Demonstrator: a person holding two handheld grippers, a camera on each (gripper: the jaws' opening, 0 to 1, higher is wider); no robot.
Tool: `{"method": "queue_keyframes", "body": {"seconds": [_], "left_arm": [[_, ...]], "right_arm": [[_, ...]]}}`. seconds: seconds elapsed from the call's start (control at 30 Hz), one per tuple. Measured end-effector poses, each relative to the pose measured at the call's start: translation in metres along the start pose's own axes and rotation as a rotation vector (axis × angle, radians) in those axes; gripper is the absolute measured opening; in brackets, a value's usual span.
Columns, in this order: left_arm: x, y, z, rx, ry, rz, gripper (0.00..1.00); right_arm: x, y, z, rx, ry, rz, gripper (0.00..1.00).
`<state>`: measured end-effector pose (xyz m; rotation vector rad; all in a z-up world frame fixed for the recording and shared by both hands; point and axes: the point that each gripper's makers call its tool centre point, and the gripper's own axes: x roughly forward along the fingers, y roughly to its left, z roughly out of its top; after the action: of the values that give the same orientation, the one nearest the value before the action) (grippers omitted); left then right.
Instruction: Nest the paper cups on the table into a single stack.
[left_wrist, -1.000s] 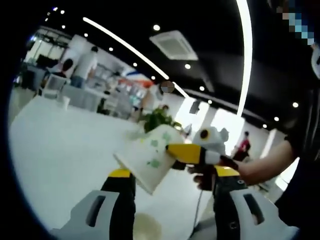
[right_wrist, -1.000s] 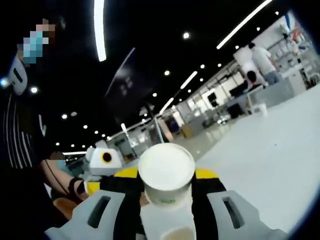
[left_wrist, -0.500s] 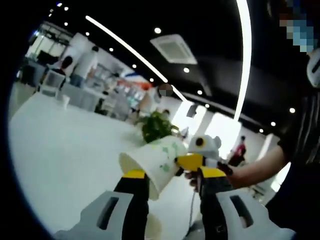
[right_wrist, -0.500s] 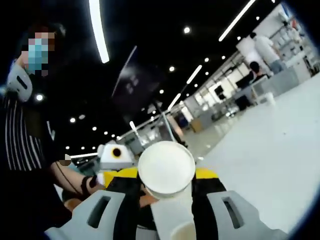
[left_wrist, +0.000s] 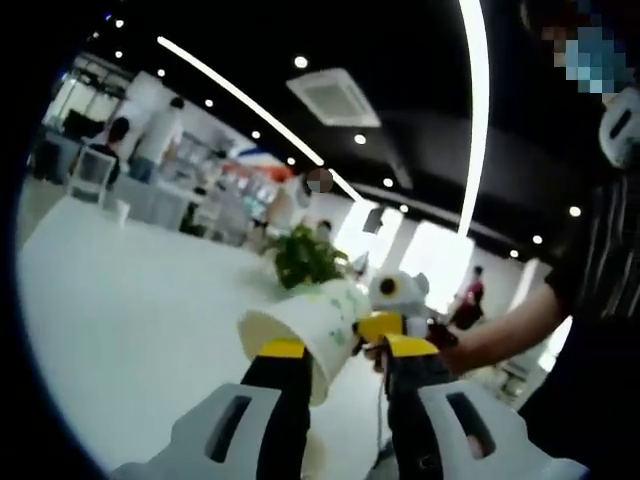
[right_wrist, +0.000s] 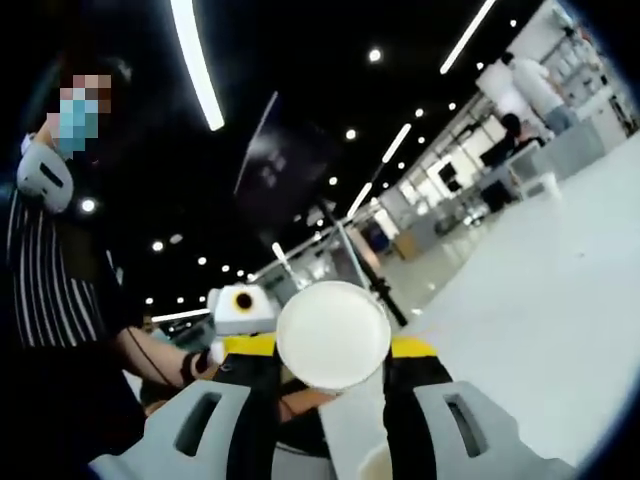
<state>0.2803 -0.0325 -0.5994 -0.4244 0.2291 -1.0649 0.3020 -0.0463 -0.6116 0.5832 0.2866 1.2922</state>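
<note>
Wide, pale, matte table, smooth and bare-looking, running off toward a bright open hall. Overhead, a black ceiling crossed by long white light strips and dotted with small round lamps, plus a square vent panel set in it. Beyond the table's far edge, people by desks at a distance, blurred. A leafy green plant just behind the cup in the left gripper view.

Paper cup lying on its side in the air above the table, white, thin-walled, tapered, printed with green leaf shapes, round rim turned toward the left gripper's side. Left gripper, yellow-tipped over black with grey plastic shells lower down, jaws drawn close around that cup near its mouth; hard to tell whether truly pressing on it. Right gripper reaching in from beyond the cup, yellow tips at the cup's narrow end, held by a person's hand with a striped sleeve behind.

In the right gripper view, the cup seen end-on: a flat white disc of a base, plain and smooth, clamped between the right gripper's yellow tips. Left gripper just beside the cup, toward the person. Another cup's rim low below the held one, blurred.
</note>
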Motion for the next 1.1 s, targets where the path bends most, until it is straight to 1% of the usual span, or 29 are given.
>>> {"method": "queue_keyframes", "body": {"seconds": [0.2,0.33,0.47,0.57,0.77,0.9,1.03,1.1], "left_arm": [[-0.003,0.001,0.0,0.004,0.017,0.0,0.19],[-0.006,0.001,0.0,0.0,0.014,-0.001,0.16],[-0.007,0.001,0.002,0.026,0.006,0.001,0.12],[-0.008,0.001,0.003,0.018,0.005,0.0,0.09],[-0.008,0.002,0.0,0.011,0.016,-0.006,0.08],[-0.008,-0.001,-0.002,0.006,0.042,-0.024,0.04],[-0.006,-0.008,-0.003,0.036,0.075,-0.057,0.0],[-0.004,-0.008,-0.005,0.057,0.096,-0.056,0.0]], "right_arm": [[0.002,0.002,-0.003,0.01,0.005,0.007,0.36],[0.003,0.003,-0.004,0.018,0.008,0.018,0.36],[0.004,0.004,-0.006,0.034,0.011,0.031,0.36],[0.004,0.005,-0.008,0.038,0.013,0.035,0.36],[0.003,0.005,-0.011,0.054,0.013,0.036,0.36],[0.002,0.003,-0.014,0.058,0.017,0.032,0.37],[-0.002,0.001,-0.015,0.065,0.006,0.028,0.38],[-0.003,0.0,-0.015,0.067,0.003,0.021,0.39]]}}
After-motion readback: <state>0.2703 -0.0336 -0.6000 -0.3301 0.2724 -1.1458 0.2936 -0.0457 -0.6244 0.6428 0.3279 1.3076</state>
